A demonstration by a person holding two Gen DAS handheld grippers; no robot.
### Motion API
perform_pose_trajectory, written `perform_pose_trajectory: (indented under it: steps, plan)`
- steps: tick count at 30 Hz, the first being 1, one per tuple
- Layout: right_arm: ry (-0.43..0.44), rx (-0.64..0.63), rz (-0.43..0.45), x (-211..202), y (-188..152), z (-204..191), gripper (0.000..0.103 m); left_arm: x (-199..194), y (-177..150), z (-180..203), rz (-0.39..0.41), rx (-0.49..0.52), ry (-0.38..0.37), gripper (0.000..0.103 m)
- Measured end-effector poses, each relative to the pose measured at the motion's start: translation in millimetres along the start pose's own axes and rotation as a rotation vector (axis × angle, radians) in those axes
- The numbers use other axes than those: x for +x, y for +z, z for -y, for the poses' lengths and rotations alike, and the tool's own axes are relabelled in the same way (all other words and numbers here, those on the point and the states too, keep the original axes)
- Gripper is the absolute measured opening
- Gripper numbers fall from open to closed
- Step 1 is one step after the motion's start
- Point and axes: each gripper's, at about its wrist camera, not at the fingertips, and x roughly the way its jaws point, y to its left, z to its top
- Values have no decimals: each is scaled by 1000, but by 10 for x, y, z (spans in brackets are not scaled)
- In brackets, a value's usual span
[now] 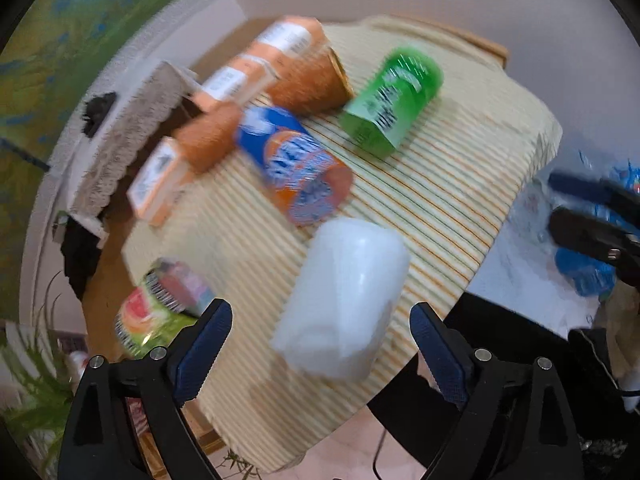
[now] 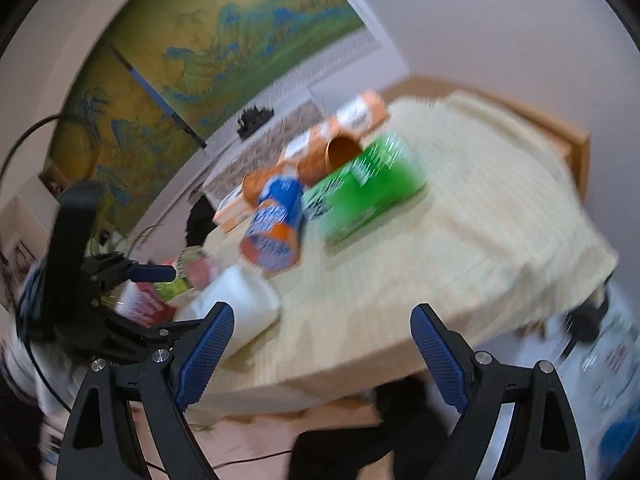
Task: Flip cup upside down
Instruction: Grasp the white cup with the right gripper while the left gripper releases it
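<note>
A white cup [image 1: 344, 300] stands on the striped cloth near the table's front edge; both views are blurred and I cannot tell which way up it is. My left gripper [image 1: 320, 344] is open, its blue pads on either side of the cup and apart from it. The cup also shows in the right wrist view [image 2: 244, 308], at the left of the table. My right gripper [image 2: 322, 344] is open and empty, just off the table's front edge, to the right of the cup. The left gripper [image 2: 152, 272] appears there beside the cup.
On the cloth [image 1: 440, 168] lie a blue-and-orange can [image 1: 296, 168], a green can [image 1: 392, 96], brown cups [image 1: 312, 80], orange boxes [image 1: 160, 180] and a colourful can [image 1: 160, 308]. The right gripper [image 1: 592, 216] hovers off the table's right side.
</note>
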Motion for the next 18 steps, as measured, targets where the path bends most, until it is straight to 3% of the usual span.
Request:
perform_pose_trajectory:
  steps: [6, 8, 12, 18]
  plan:
    - [32, 126, -133, 269, -40, -337, 87, -306, -664, -174, 125, -164, -15, 94]
    - [23, 164, -168, 390, -50, -423, 87, -288, -974, -179, 138, -233, -37, 95]
    - [-8, 277, -259, 697, -93, -542, 87, -198, -1552, -58, 152, -309, -3, 95]
    - [-85, 391, -296, 963, -137, -642, 87, 17, -2261, 95, 142, -409, -23, 95]
